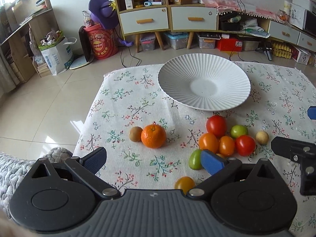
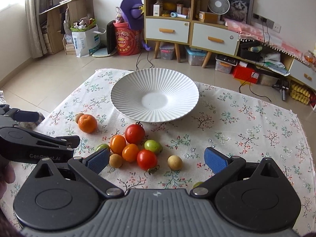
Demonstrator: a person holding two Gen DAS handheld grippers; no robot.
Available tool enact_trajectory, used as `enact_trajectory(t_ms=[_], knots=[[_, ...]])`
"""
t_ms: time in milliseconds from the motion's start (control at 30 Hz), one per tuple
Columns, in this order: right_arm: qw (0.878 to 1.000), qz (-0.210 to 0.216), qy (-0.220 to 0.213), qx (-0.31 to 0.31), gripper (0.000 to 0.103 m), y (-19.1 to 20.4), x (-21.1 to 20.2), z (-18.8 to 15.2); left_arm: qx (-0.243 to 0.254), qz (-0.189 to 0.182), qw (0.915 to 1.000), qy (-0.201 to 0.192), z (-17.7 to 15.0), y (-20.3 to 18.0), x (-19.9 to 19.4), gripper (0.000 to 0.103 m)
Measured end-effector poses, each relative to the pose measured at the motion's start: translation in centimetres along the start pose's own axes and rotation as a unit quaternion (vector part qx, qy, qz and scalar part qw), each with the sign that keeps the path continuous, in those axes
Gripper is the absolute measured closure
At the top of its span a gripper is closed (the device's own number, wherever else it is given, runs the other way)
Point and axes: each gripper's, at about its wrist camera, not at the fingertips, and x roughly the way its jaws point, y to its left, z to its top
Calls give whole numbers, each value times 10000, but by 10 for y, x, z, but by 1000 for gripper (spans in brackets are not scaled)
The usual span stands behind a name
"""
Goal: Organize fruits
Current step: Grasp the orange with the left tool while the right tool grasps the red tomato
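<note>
White ribbed ceramic plate (image 2: 126, 98), nothing in it, sits on a floral-print tablecloth (image 2: 246, 122). Left gripper (image 1: 153, 161): fingers spread wide, holding nothing; its right blue pad (image 1: 212, 162) is just beside a green oval fruit (image 1: 194, 159), contact not certain. Right gripper (image 2: 157, 159): fingers spread wide, holding nothing, on the near side of the plate. Cluster of small fruit near the plate's front rim: two red tomatoes (image 2: 134, 134) (image 2: 147, 159), two orange tomatoes (image 2: 118, 144) (image 2: 130, 152), one green fruit (image 2: 152, 146), two tan round fruits (image 2: 115, 160) (image 2: 174, 163). Round orange mandarin (image 1: 153, 136), left of the cluster, touching a small brown fruit (image 1: 135, 134). One yellow tomato (image 1: 184, 184) lies nearest the left gripper's body.
</note>
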Motion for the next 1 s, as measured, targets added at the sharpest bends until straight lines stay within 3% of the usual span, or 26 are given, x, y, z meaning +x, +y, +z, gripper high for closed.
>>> enact_trajectory(t_ms=[200,467,667,867,1000], knots=[[9997,208,134,28,1,-3,31,8,-132,-297,9995,-27,-6,11,25,2],[9930,1083,352,319,2,-6,56,7,-86,-665,9976,-184,-17,30,49,4],[9901,1339,274,315,11,-6,69,11,-38,-879,9952,-438,-21,41,53,22],[9884,1449,394,229,30,-1,81,10,-16,-1328,9895,-575,-20,42,56,41],[9894,1376,424,176,42,0,86,9,-178,-1445,9883,-456,-16,43,65,52]])
